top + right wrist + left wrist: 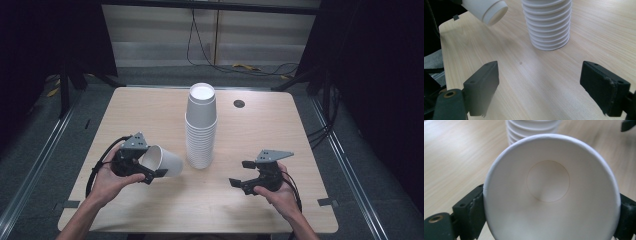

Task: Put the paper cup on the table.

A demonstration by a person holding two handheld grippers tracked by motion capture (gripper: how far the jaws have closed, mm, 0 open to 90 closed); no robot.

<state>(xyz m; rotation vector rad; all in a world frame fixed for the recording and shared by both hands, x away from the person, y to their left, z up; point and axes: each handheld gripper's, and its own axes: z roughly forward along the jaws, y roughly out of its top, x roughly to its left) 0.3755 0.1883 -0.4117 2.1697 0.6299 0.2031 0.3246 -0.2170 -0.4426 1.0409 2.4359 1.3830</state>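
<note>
Gripping paper cup [551, 195] | rim between left gripper [134, 162] jaws | sideways

A pale, wood-grained rectangular worktop [150, 107] with rounded corners carries a tall stack of white paper cups [201, 127], rims down, near its middle. A small dark round hole [239, 103] (a cable port, seemingly) sits toward the far edge.

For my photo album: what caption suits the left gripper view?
Two black jaws hold a white paper cup by its rim, open mouth facing the camera, cup stack behind.
</note>
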